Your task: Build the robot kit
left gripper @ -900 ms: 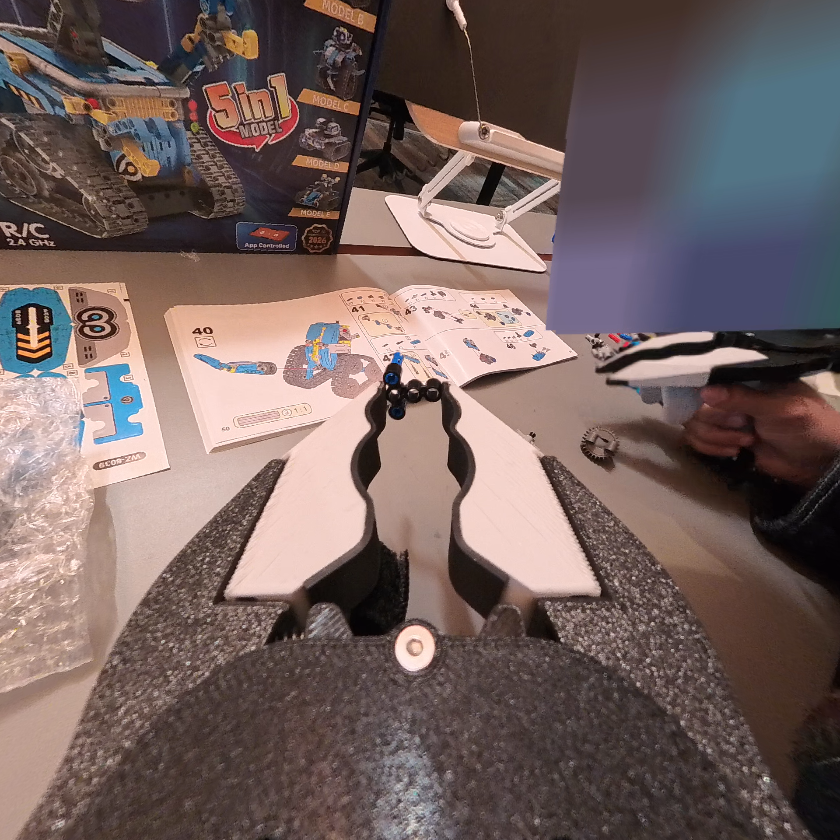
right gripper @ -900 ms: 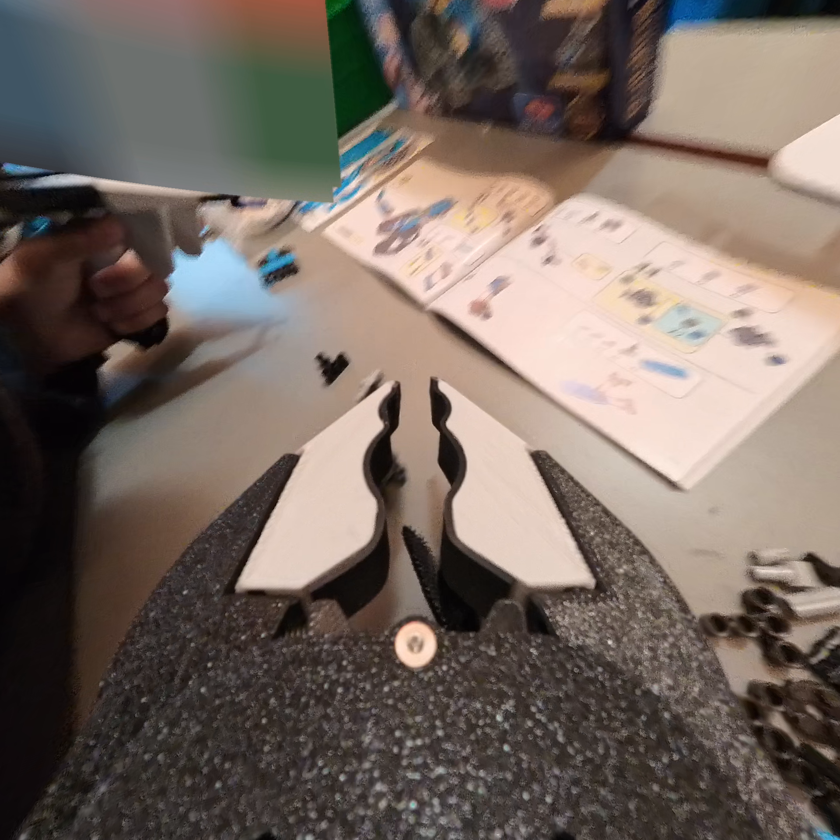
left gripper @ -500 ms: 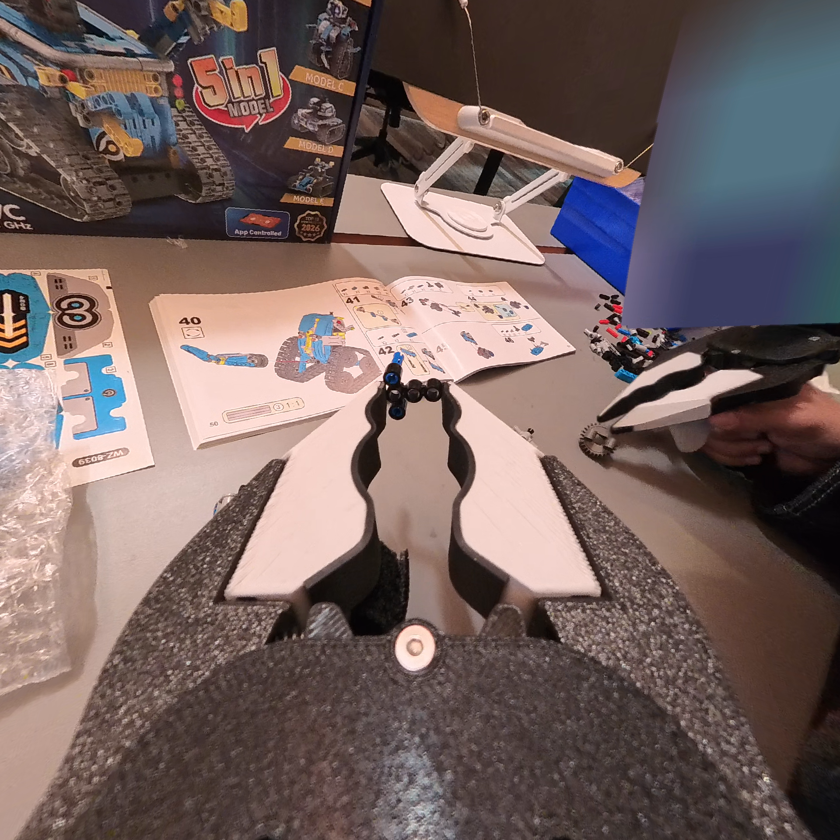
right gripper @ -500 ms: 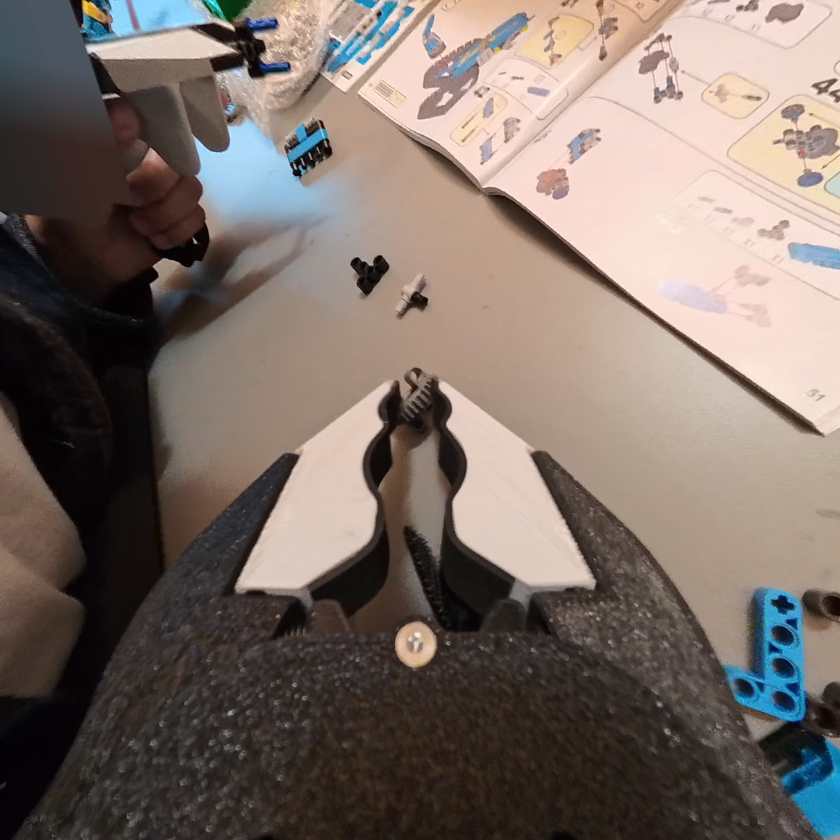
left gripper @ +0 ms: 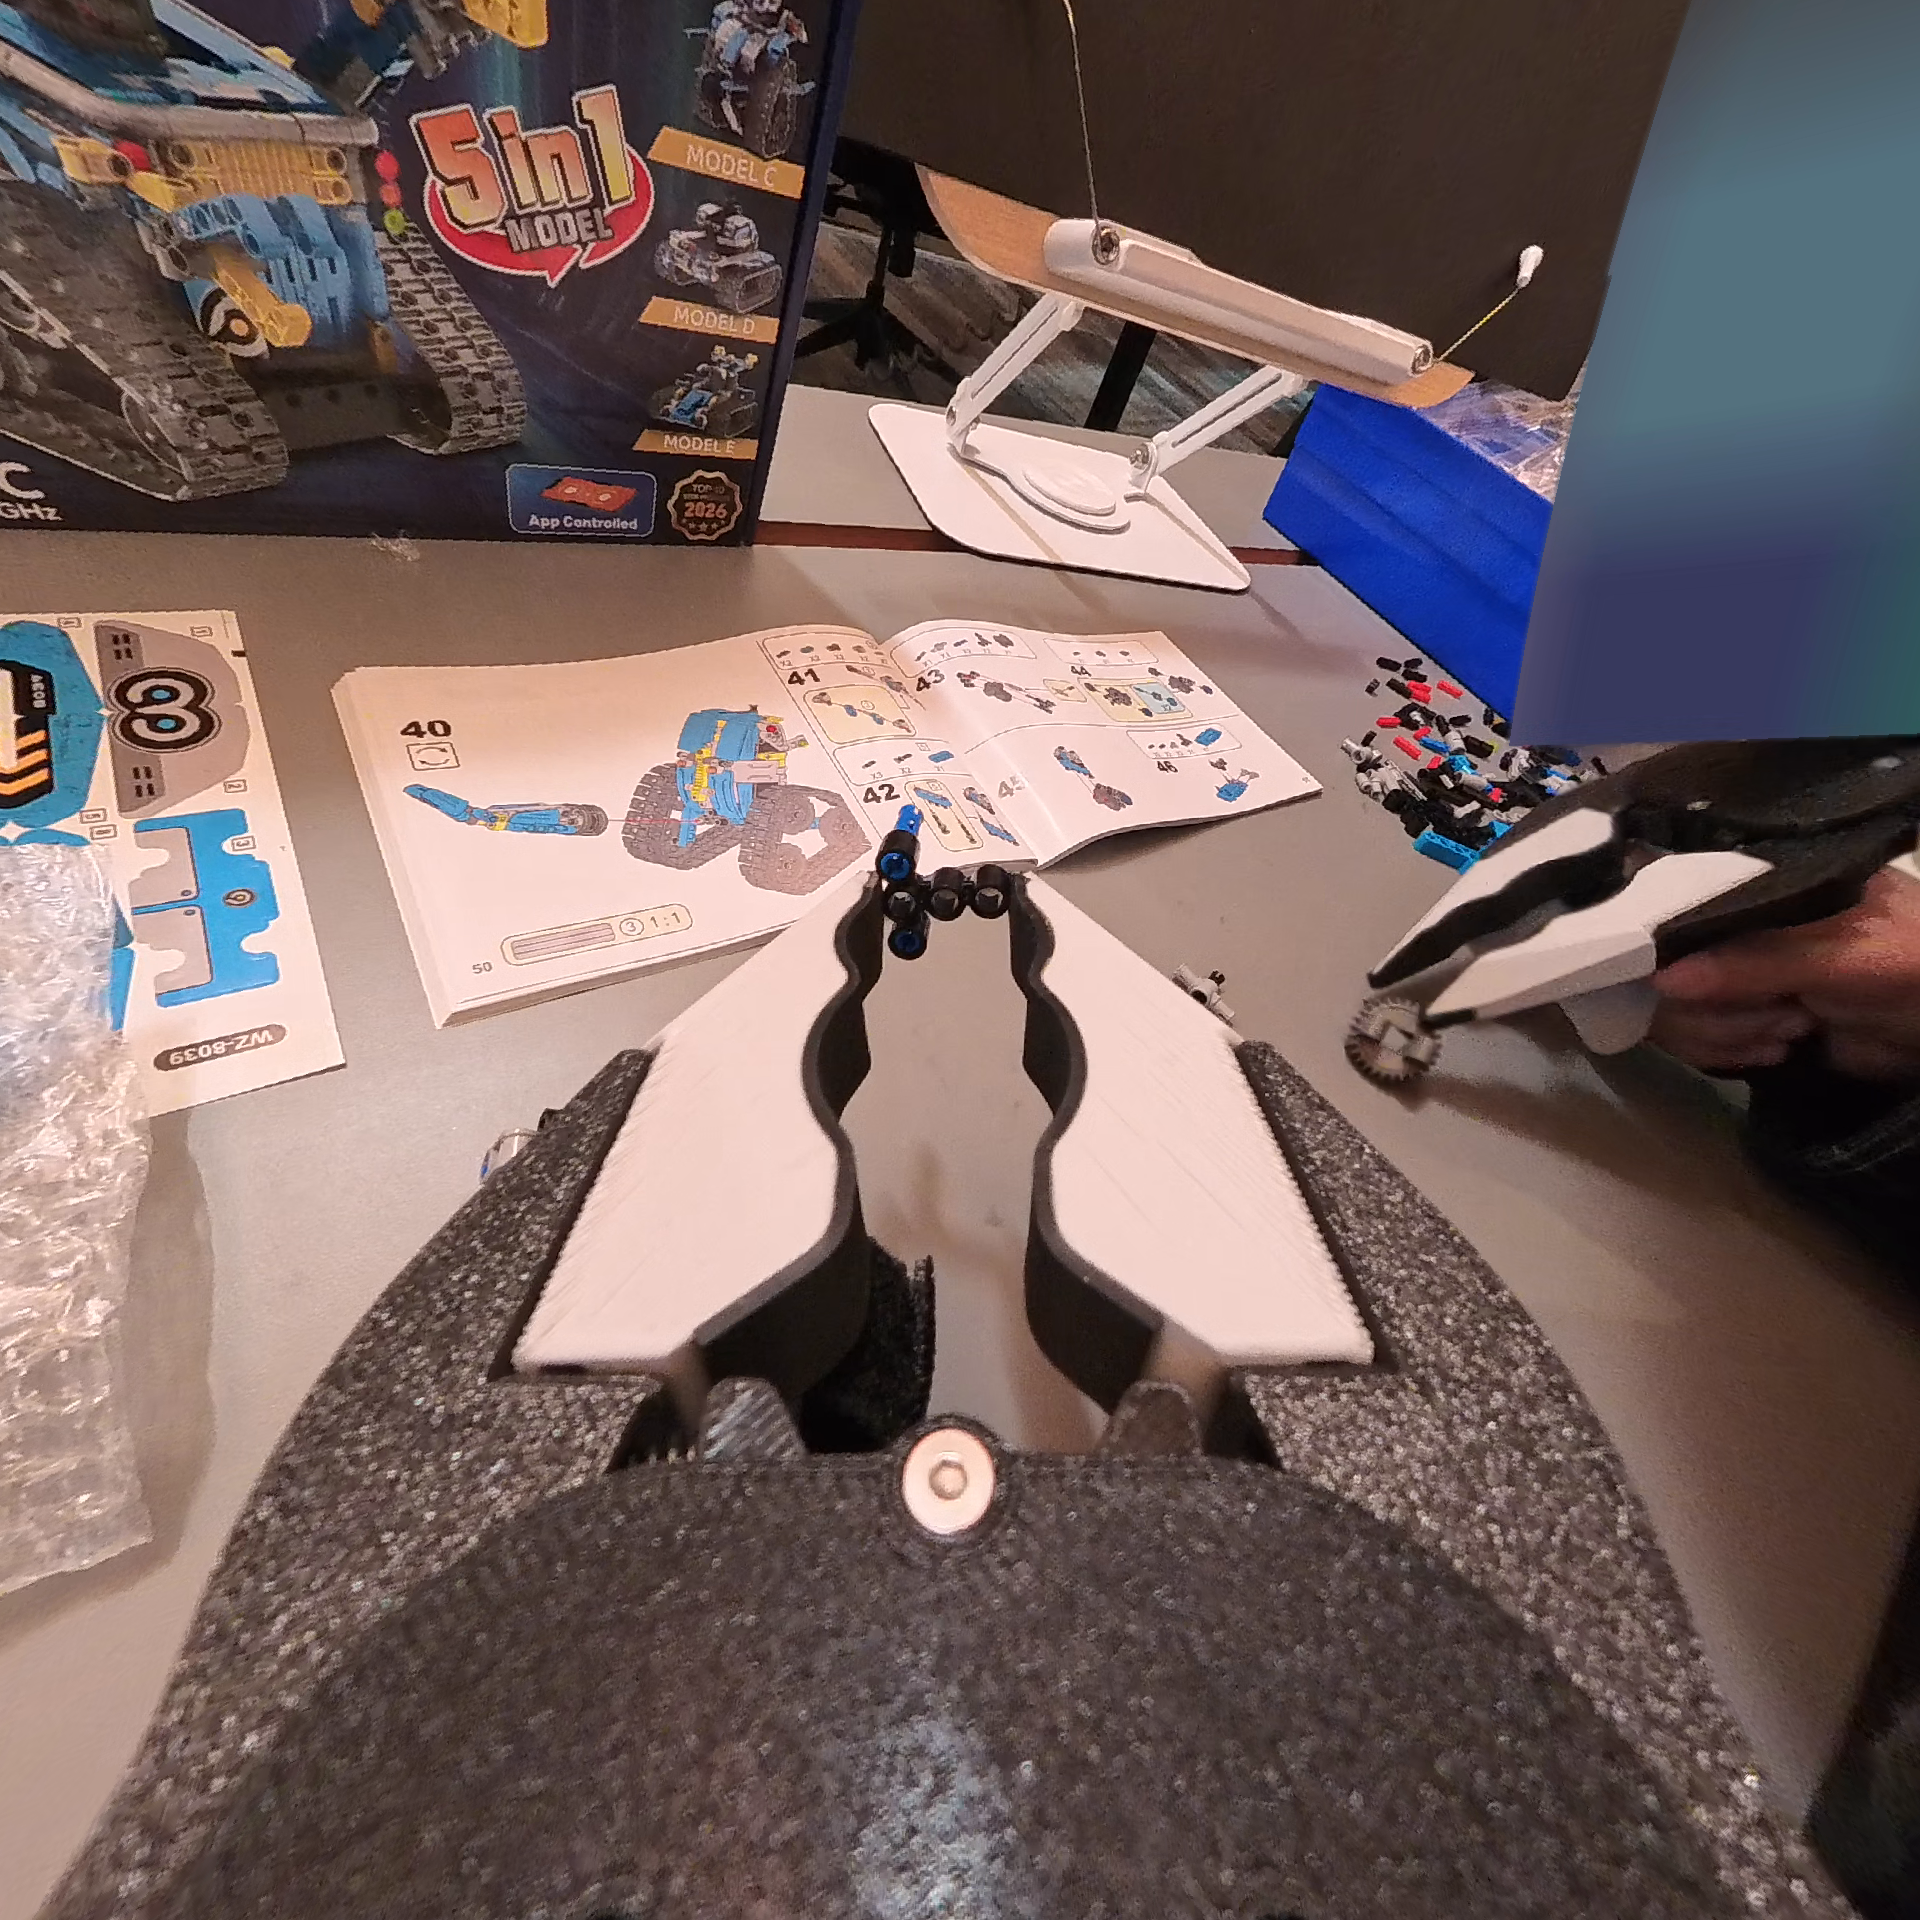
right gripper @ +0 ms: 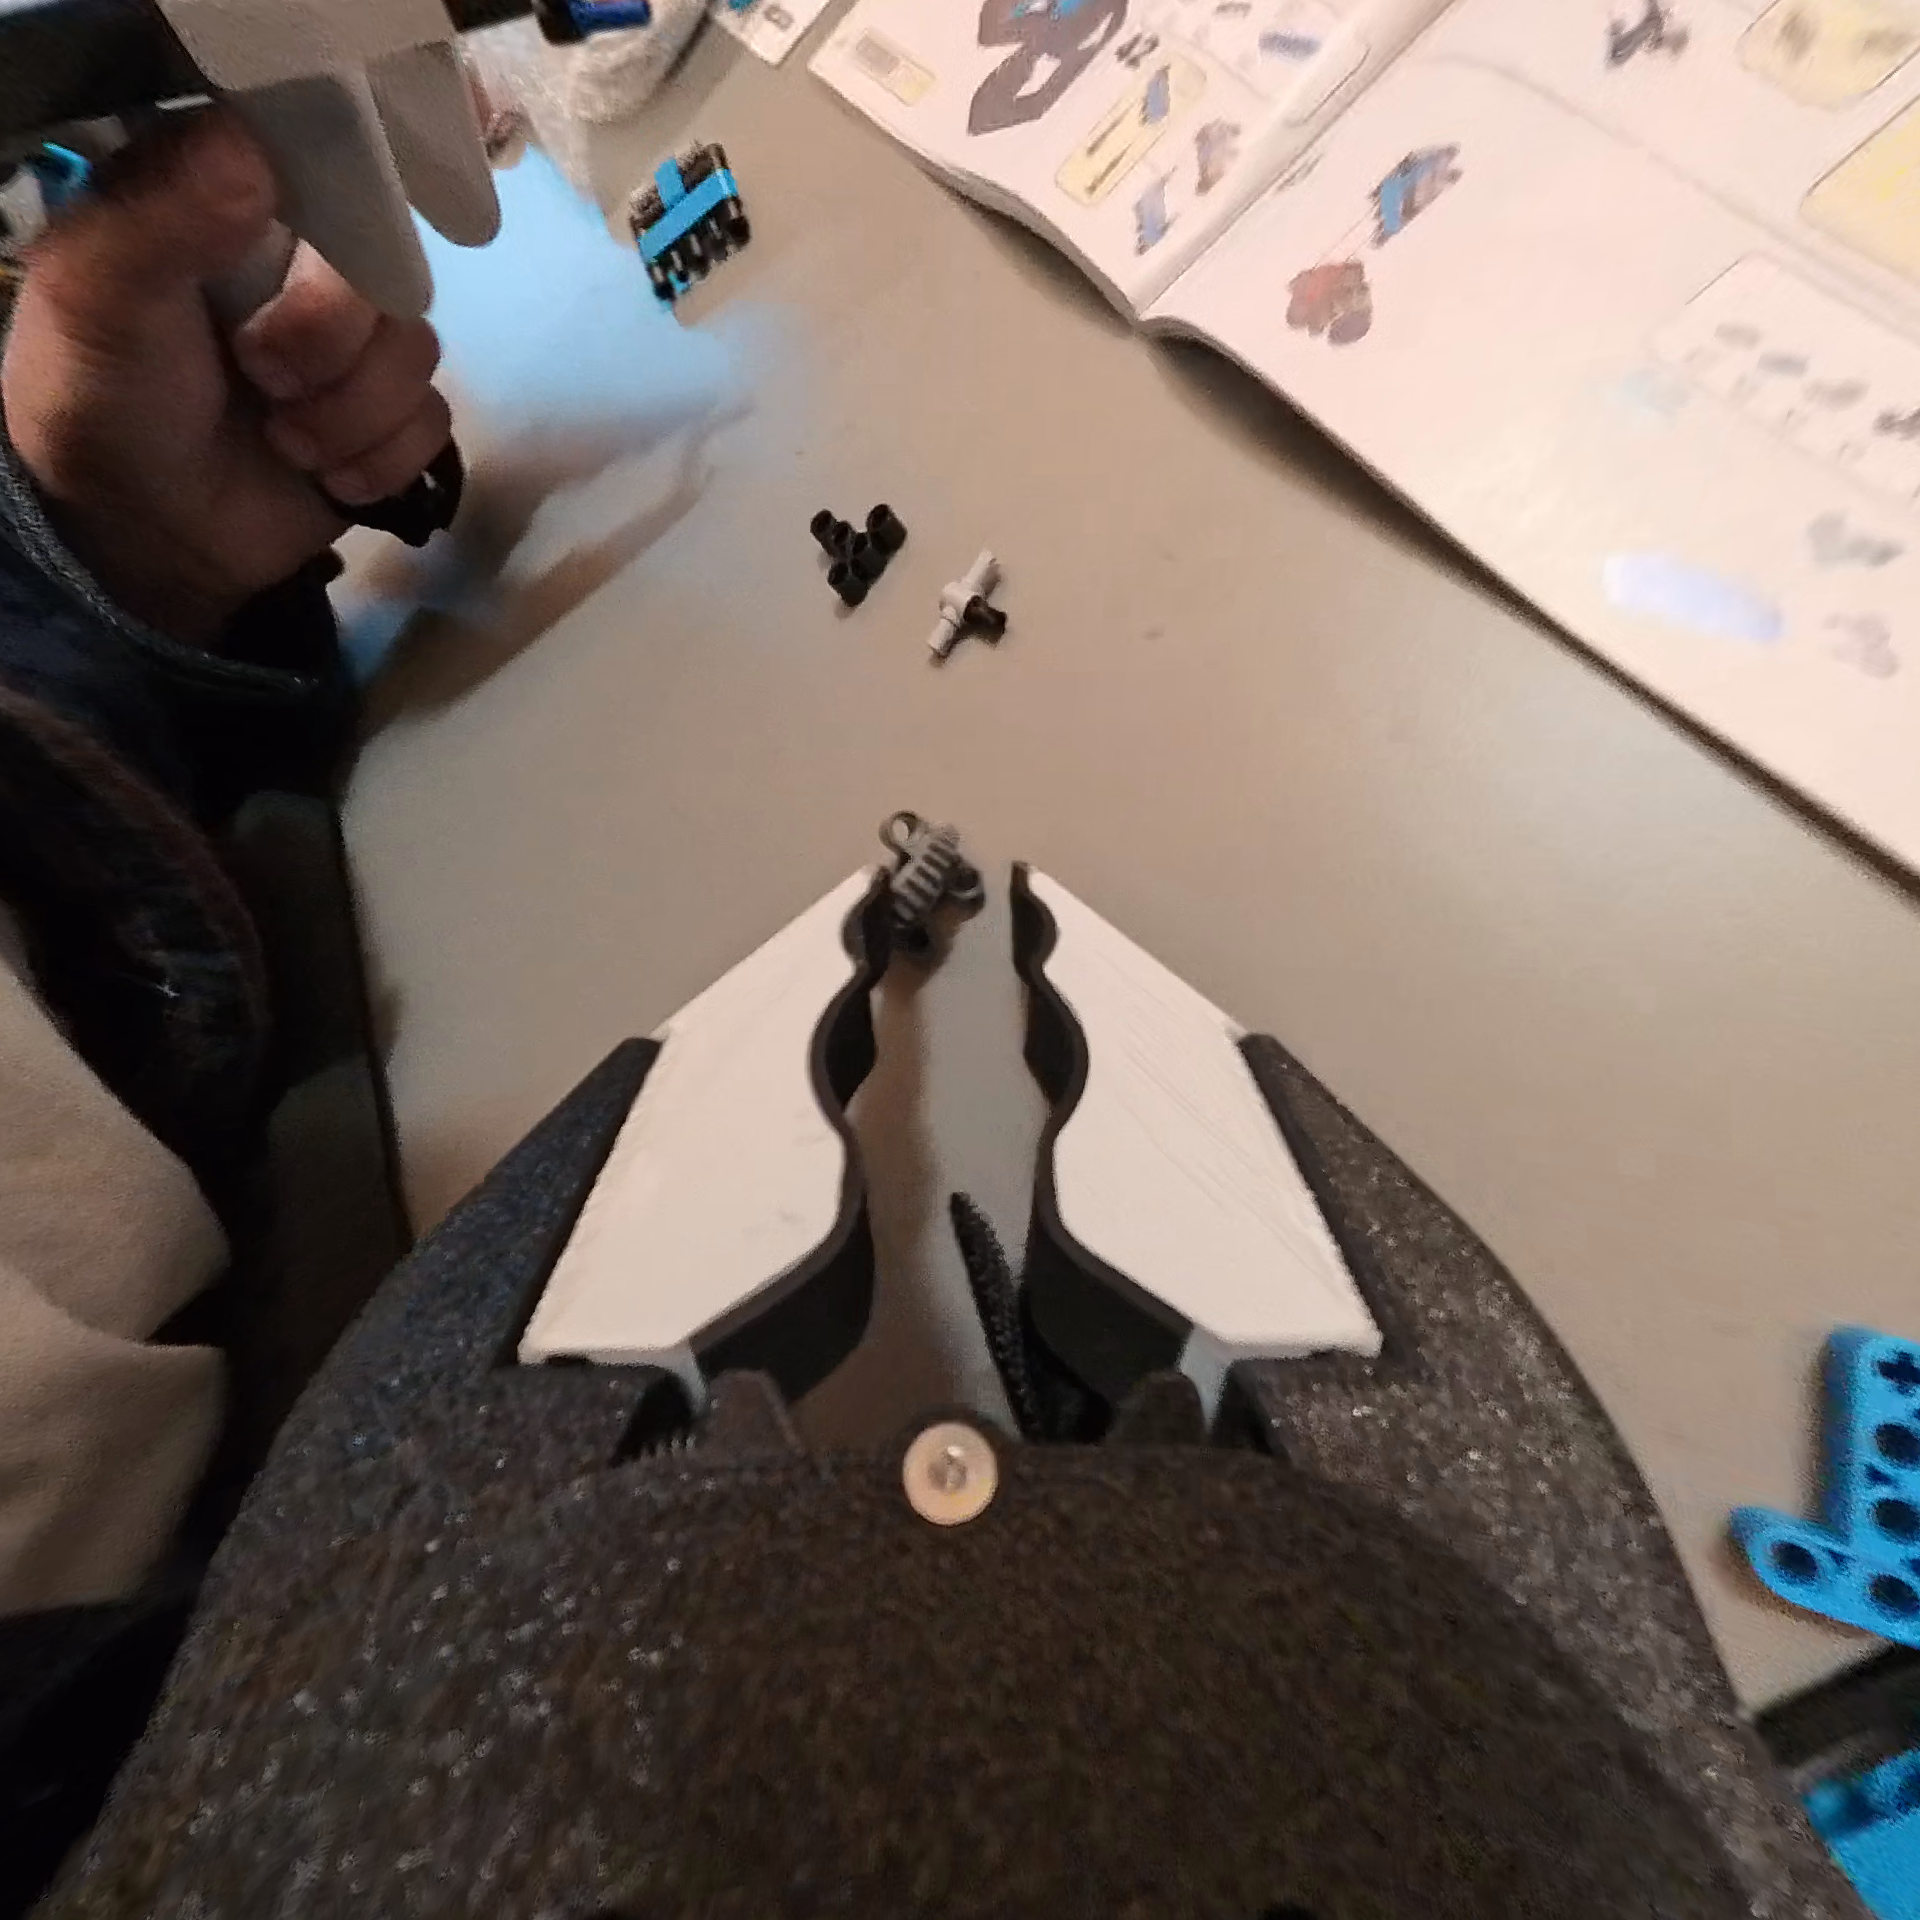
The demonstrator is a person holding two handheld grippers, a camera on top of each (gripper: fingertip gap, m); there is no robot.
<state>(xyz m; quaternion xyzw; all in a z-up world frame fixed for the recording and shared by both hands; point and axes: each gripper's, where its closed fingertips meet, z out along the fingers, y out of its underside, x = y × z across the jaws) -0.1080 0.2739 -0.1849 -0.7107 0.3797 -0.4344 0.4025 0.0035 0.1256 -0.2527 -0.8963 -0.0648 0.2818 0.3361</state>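
Observation:
My left gripper (left gripper: pixel 943 894) is shut on a small black connector (left gripper: pixel 961 894) with blue pins (left gripper: pixel 902 847), held above the grey table (left gripper: pixel 1195 1299) in front of the open instruction booklet (left gripper: pixel 623 810). My right gripper (right gripper: pixel 941 875) is low over the table with its jaws apart. A small grey gear (right gripper: pixel 925 883) lies at the tips against the left finger, with a gap to the right finger. The left wrist view shows this gripper (left gripper: pixel 1403 1003) at the right, tips at the gear (left gripper: pixel 1390 1044).
A toy box (left gripper: pixel 364 260), white stand (left gripper: pixel 1060 488) and blue box (left gripper: pixel 1403 520) stand at the back. A sticker sheet (left gripper: pixel 156 831) and plastic bag (left gripper: pixel 52 1195) lie left, a parts pile (left gripper: pixel 1455 758) right. A black connector (right gripper: pixel 857 545), grey pin (right gripper: pixel 966 603) and blue beam (right gripper: pixel 1860 1507) lie nearby. There is about 20 cm between the tips of the two grippers.
My right gripper came down over the gear, closed in around it, and its jaws now stand wider apart. My left gripper kept its hold and barely moved.

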